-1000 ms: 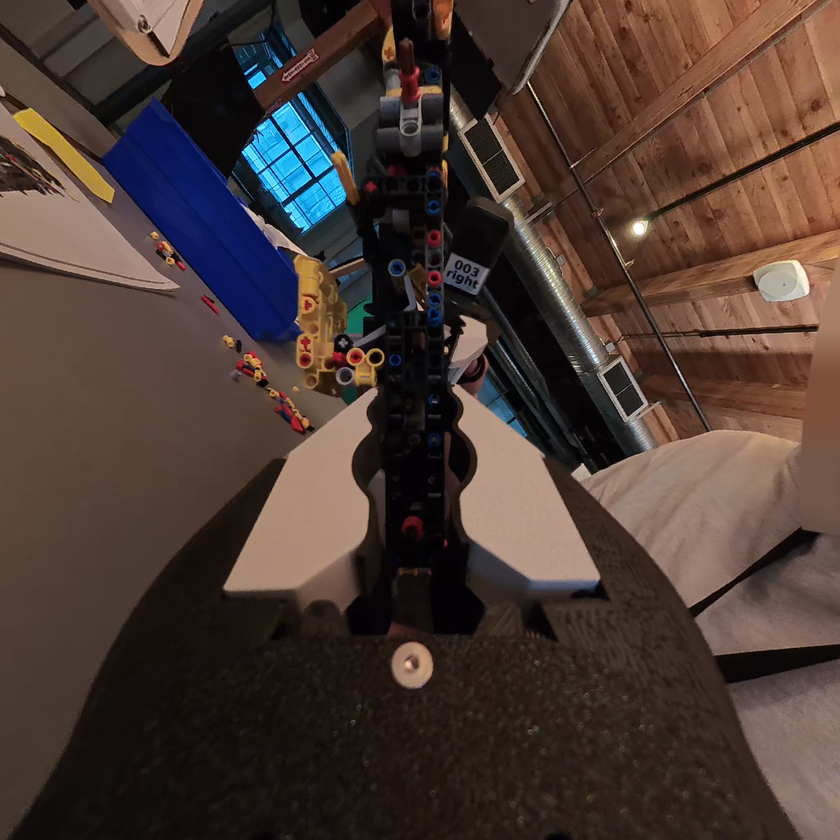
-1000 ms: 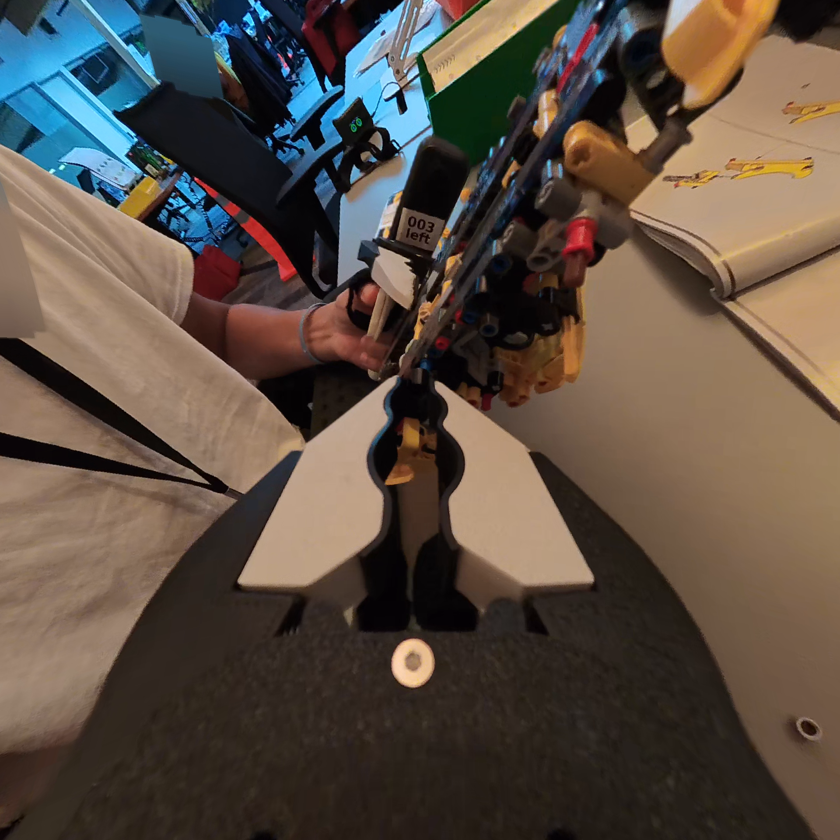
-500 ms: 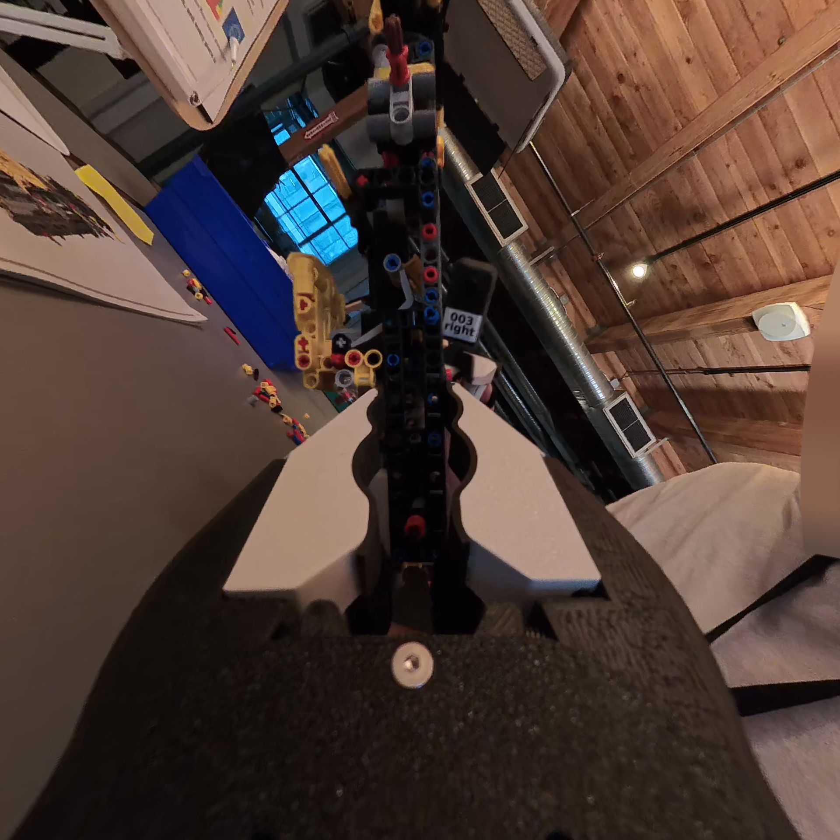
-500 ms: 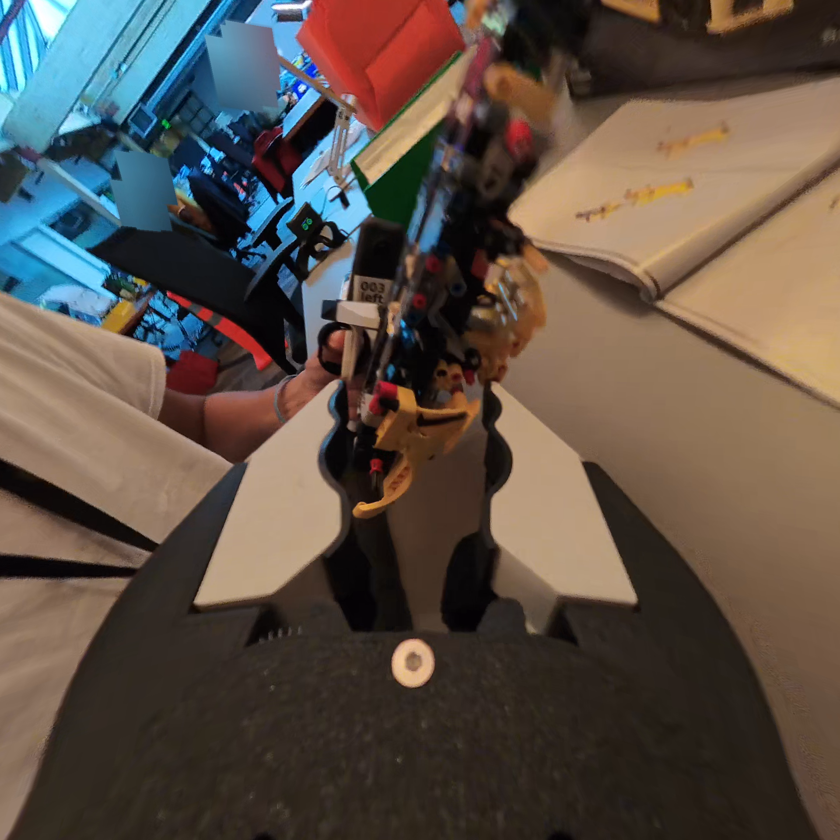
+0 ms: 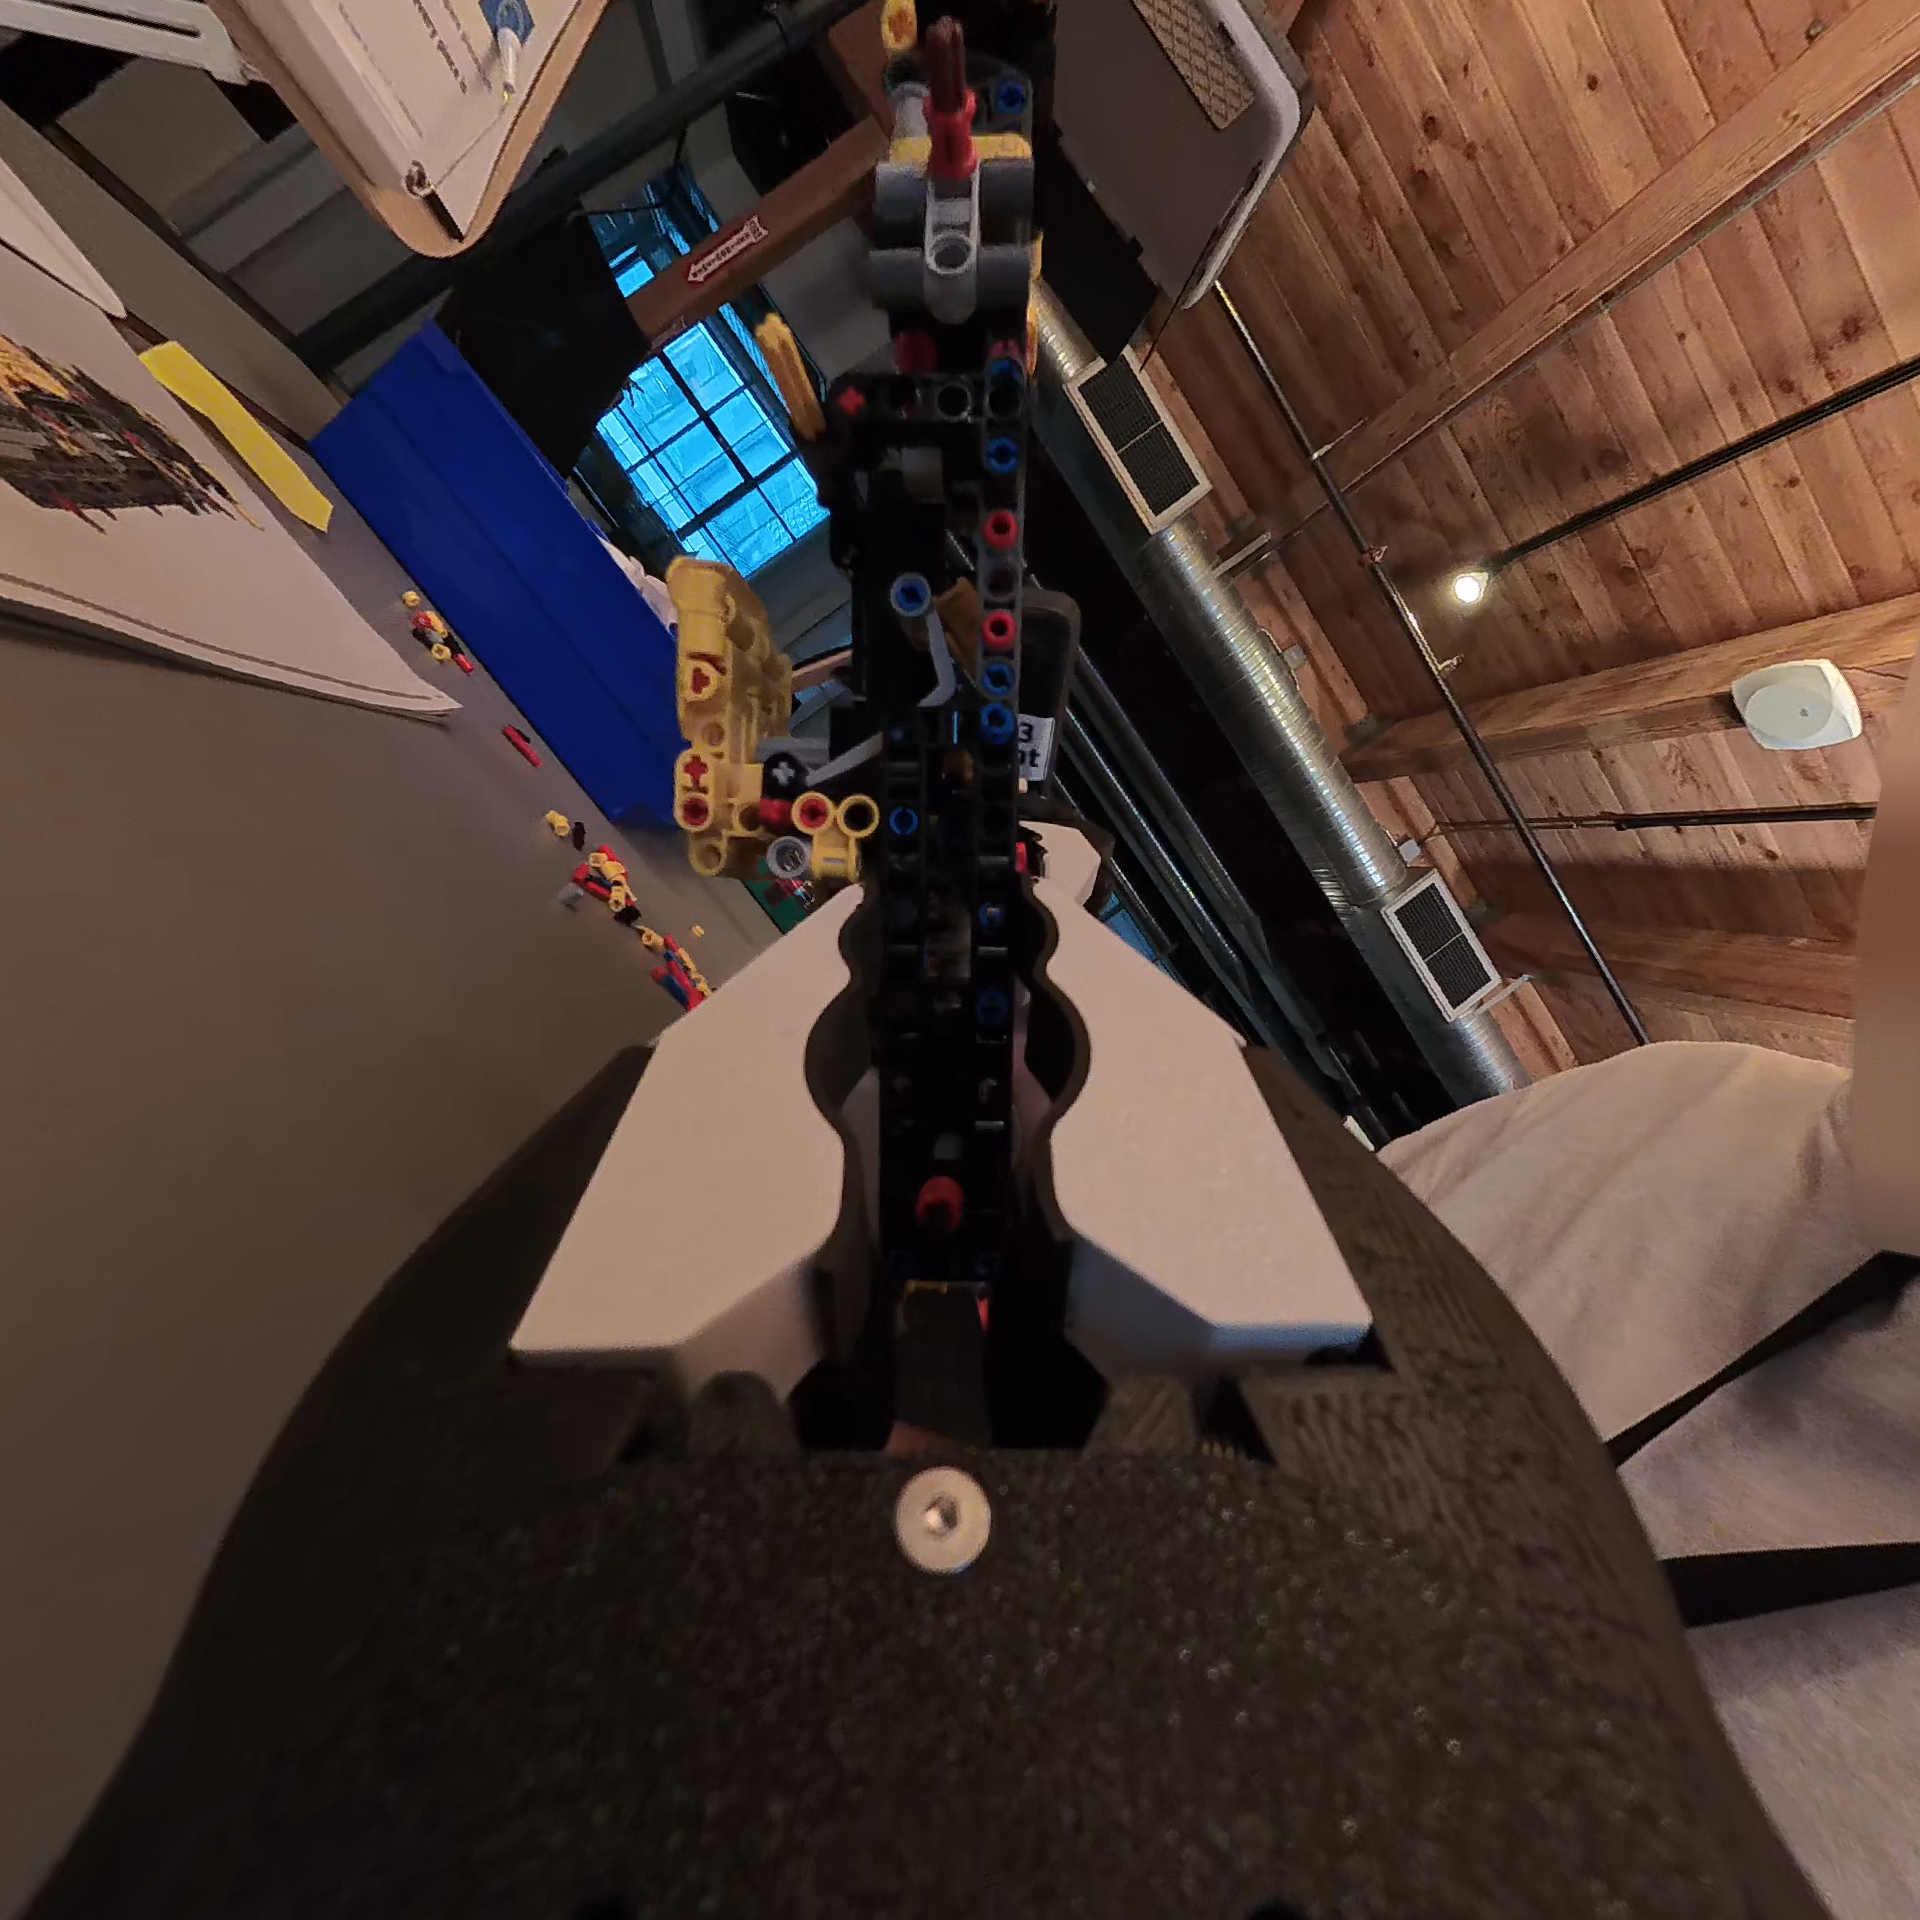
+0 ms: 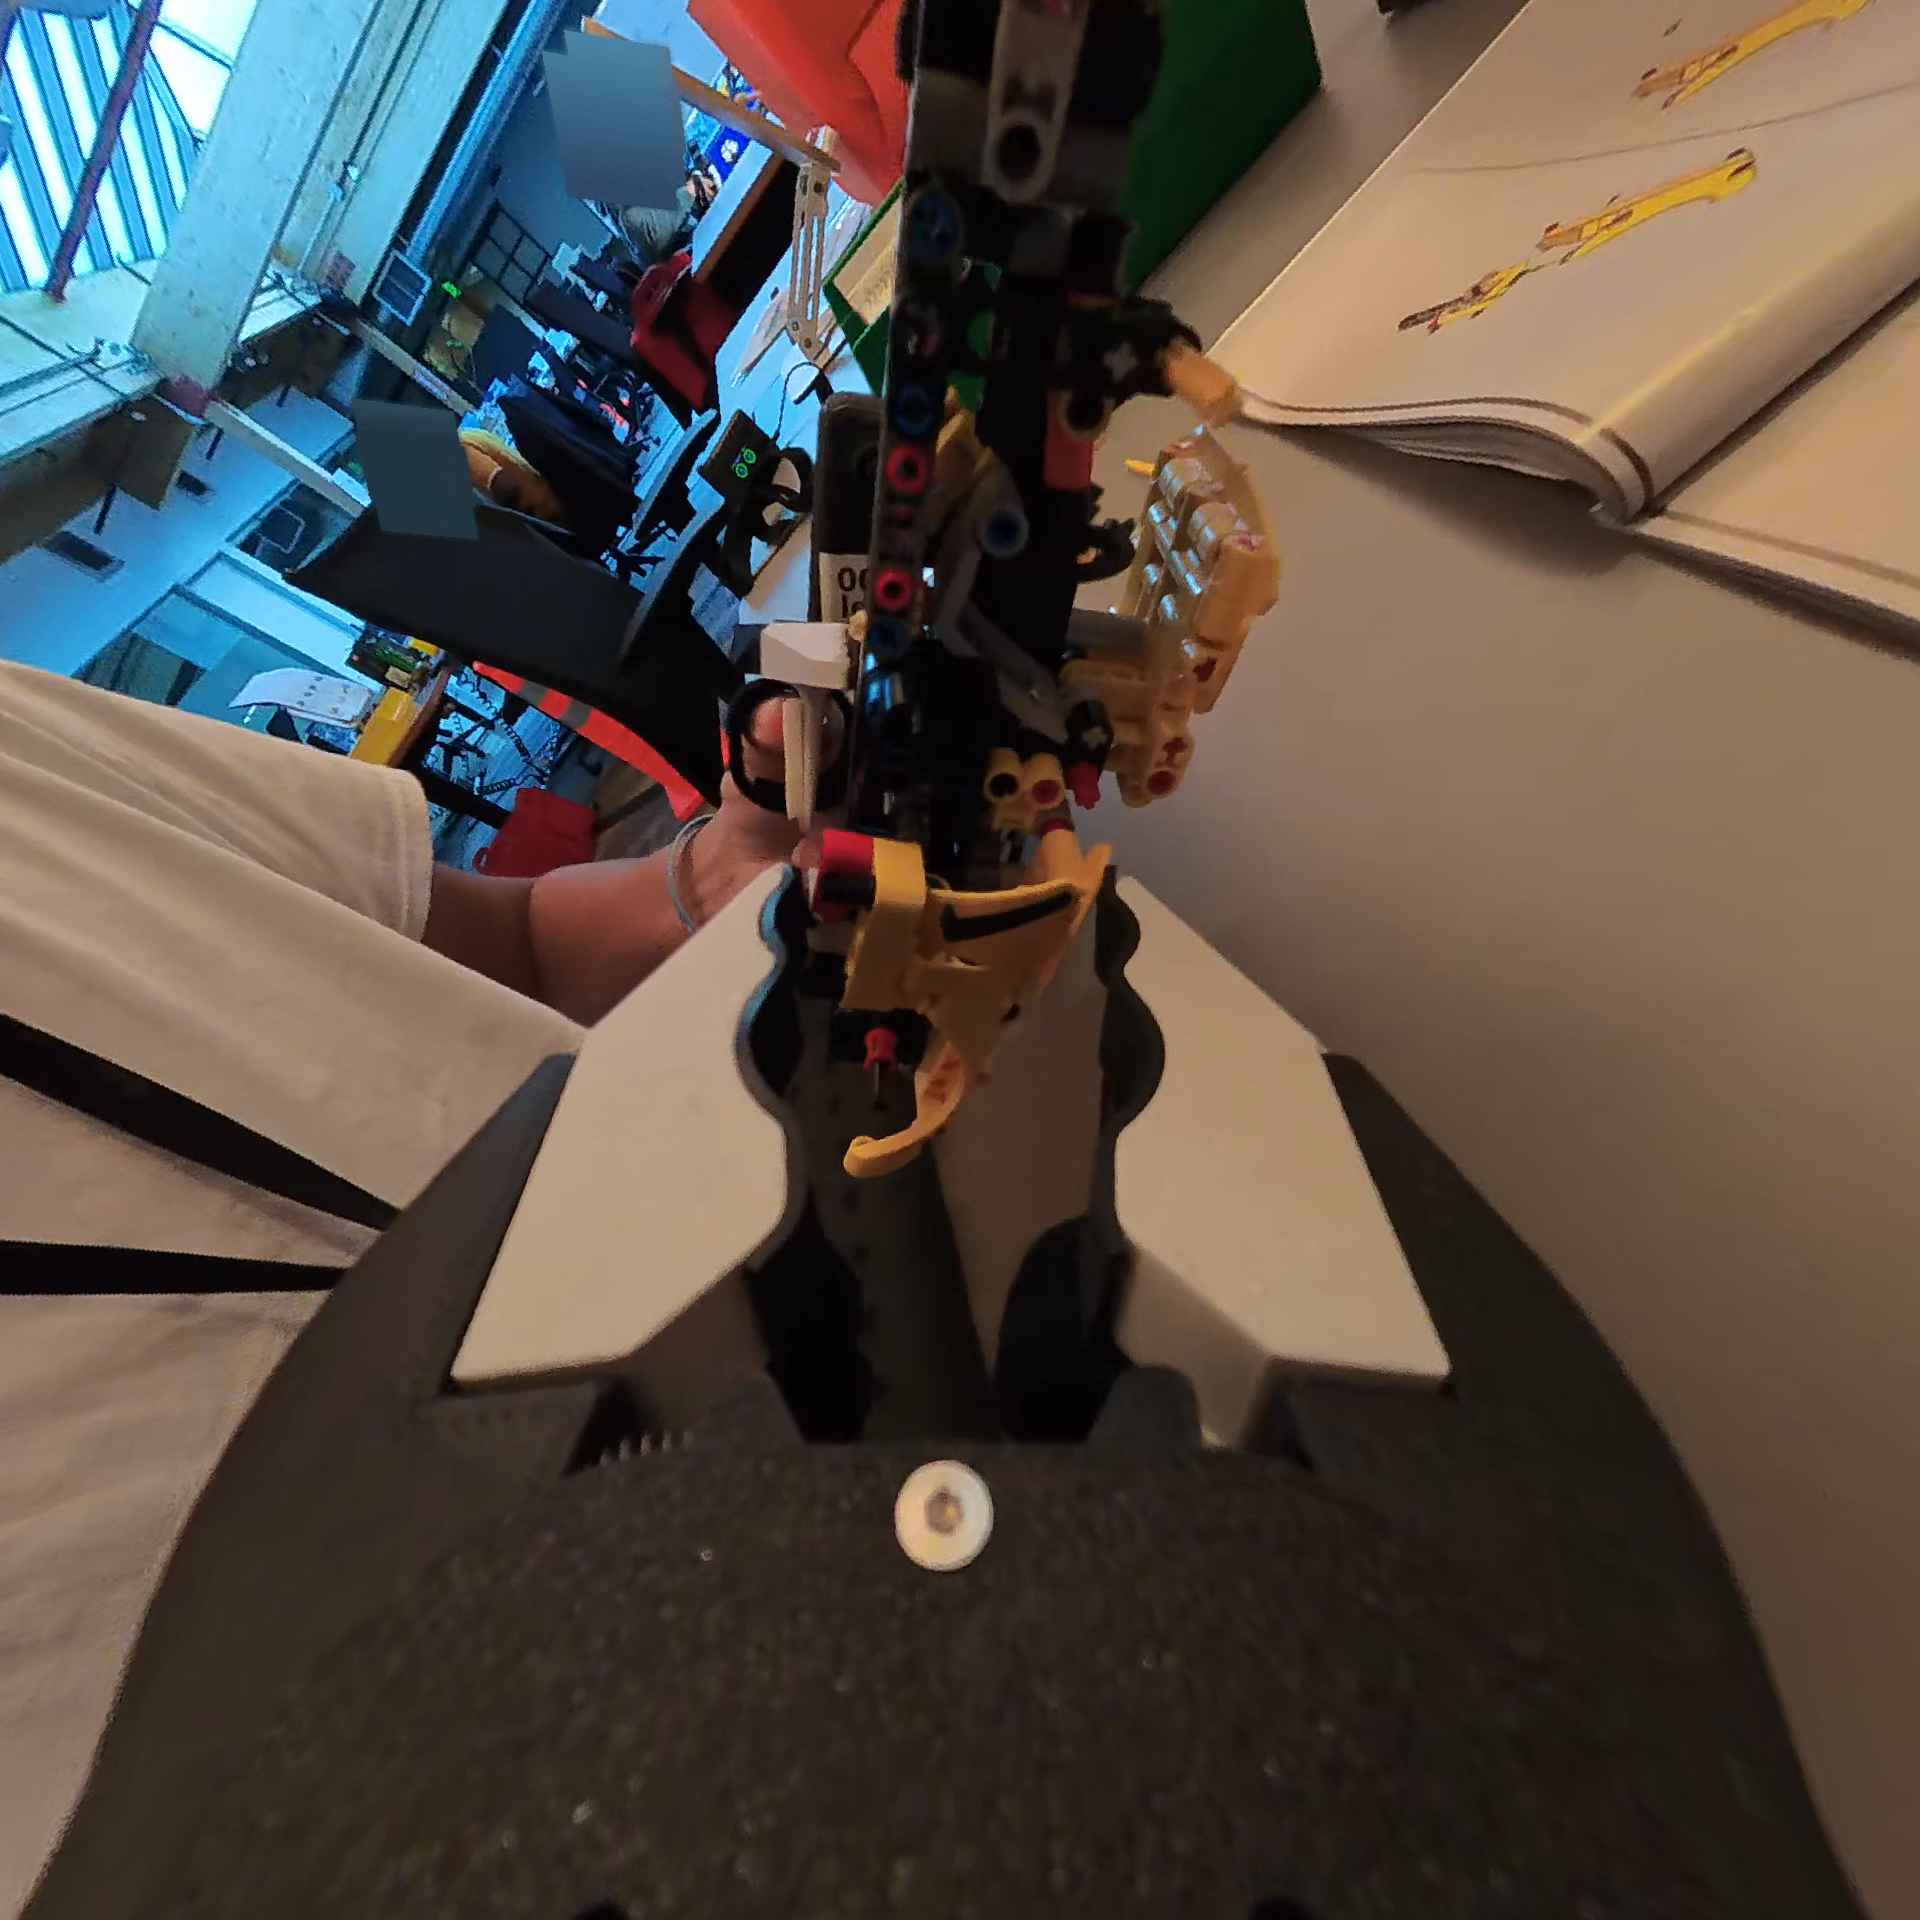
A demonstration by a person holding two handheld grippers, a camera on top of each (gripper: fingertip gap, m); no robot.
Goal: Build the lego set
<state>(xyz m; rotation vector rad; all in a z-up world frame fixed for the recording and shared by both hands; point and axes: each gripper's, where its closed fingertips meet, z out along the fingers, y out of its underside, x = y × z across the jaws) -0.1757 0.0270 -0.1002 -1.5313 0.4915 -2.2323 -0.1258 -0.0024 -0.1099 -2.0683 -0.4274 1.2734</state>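
A long black lego model [image 5: 940,644] with blue and red pins and a yellow side assembly [image 5: 727,717] is held in the air over the grey table [image 5: 260,987]. My left gripper [image 5: 951,904] is shut on the model's lower end. In the right wrist view the same model [image 6: 935,520] rises ahead, with a yellow curved panel [image 6: 956,956] at its near end. My right gripper [image 6: 951,894] is open, its jaws standing apart on either side of that panel. The left gripper [image 6: 805,665] shows behind the model there.
An open instruction booklet [image 6: 1662,364] lies on the table, also in the left wrist view [image 5: 156,582]. A blue bin [image 5: 499,551] and loose small pieces [image 5: 613,883] lie farther off. A green box [image 6: 1216,135] stands behind. A person's white shirt [image 6: 208,935] is close by. Spacing between my two grippers at the tips: around 7 cm.
My right gripper, shut a second ago with a small yellow part between its fingers, has opened and swung in line with the model. The left gripper keeps its hold and has tilted slightly.
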